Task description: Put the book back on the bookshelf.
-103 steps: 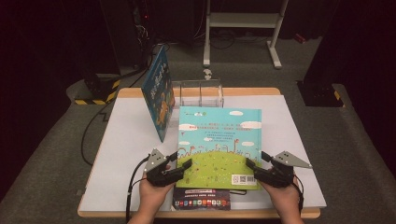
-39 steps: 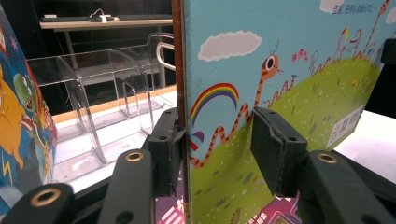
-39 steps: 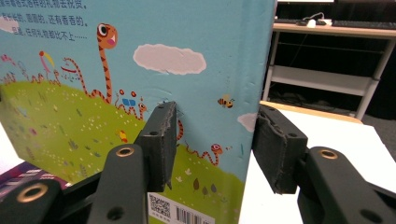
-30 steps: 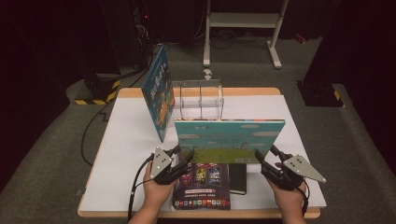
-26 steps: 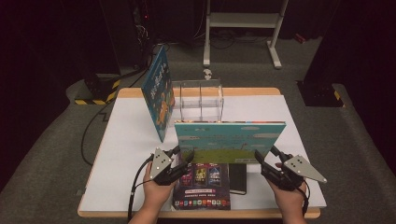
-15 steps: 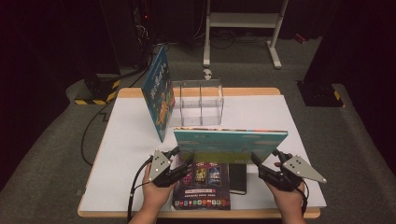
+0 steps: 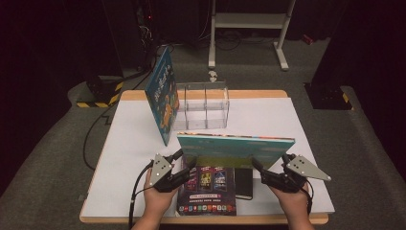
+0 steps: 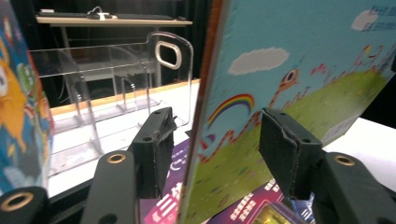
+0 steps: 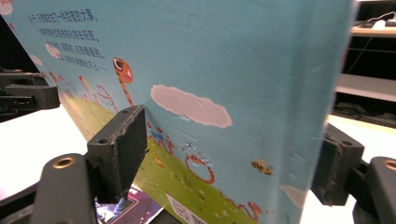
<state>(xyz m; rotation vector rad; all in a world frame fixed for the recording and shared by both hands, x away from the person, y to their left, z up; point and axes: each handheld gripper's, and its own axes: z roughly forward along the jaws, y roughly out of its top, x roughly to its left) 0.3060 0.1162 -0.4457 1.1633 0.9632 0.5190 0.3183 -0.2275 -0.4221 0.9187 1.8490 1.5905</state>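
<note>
A picture book [image 7: 234, 151] with a sky and green-hill cover stands almost upright on its long edge near the table's front, cover toward the person. My left gripper [image 7: 186, 162] straddles its left end. In the left gripper view the book [image 8: 303, 70] runs between the jaws with a gap on the left pad's [image 8: 154, 144] side; the jaws have just been opening. My right gripper [image 7: 268, 167] straddles the right end. In the right gripper view the book [image 9: 210, 60] sits between the widening jaws, which have just been opening.
A purple book [image 7: 208, 189] lies flat under the upright one, on a black book [image 7: 244, 182]. A clear acrylic rack [image 7: 203, 105] stands at the back of the white table [image 7: 287, 115], with a blue book [image 7: 163, 93] leaning on its left side.
The picture book's far edge has swung up from flat on the stack to nearly upright. Both hands have stayed at its ends.
</note>
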